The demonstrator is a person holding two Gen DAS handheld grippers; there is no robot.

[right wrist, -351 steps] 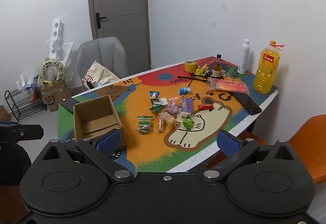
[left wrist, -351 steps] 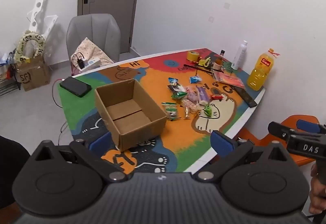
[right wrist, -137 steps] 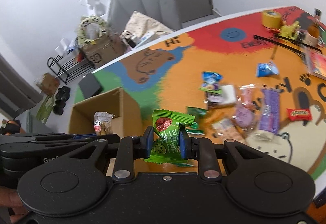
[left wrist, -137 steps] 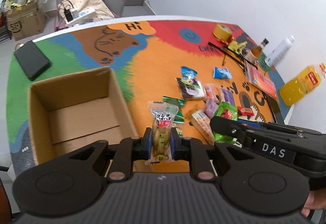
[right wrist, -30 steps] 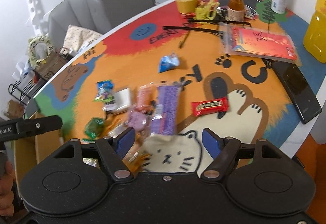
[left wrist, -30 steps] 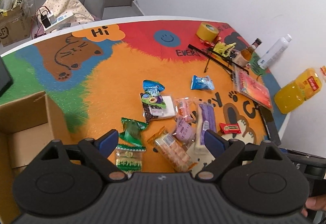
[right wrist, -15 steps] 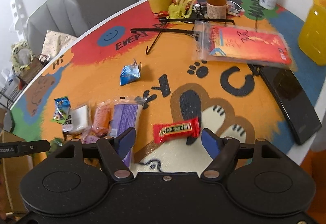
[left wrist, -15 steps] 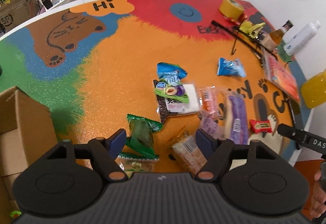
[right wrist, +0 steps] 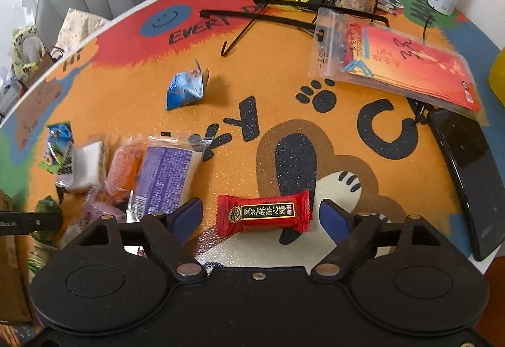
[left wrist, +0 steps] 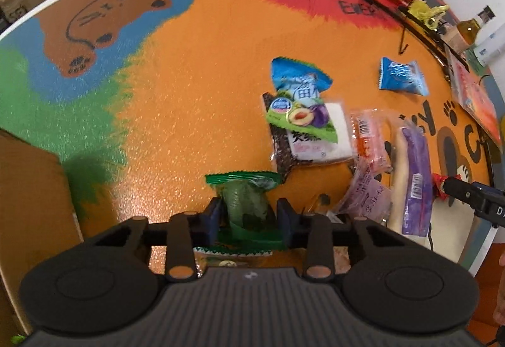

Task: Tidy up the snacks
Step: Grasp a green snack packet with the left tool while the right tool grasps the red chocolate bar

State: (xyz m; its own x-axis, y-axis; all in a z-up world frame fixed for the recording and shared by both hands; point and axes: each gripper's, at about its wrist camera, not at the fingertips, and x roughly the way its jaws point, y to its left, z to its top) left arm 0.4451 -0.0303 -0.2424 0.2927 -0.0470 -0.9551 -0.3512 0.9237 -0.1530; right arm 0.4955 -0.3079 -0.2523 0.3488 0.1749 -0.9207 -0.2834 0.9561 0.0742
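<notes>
Green snack packet (left wrist: 247,200) sits pinched, we think, between our left gripper (left wrist: 249,219) pads on the mat; our right gripper (right wrist: 262,216) (jaws spread) straddles the red candy bar (right wrist: 263,214).

Glittery, grainy painted surface (right wrist: 240,88); glossy crinkled foil on the red candy bar (right wrist: 263,214); translucent shiny film on the green snack packet (left wrist: 244,198); matt black plastic left tool (left wrist: 249,217); brown matt cardboard box (left wrist: 34,195)

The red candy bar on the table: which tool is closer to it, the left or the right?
Right. The right tool is open with the red candy bar between its fingers. The left tool is away to its left, closed on the green snack packet.
</notes>
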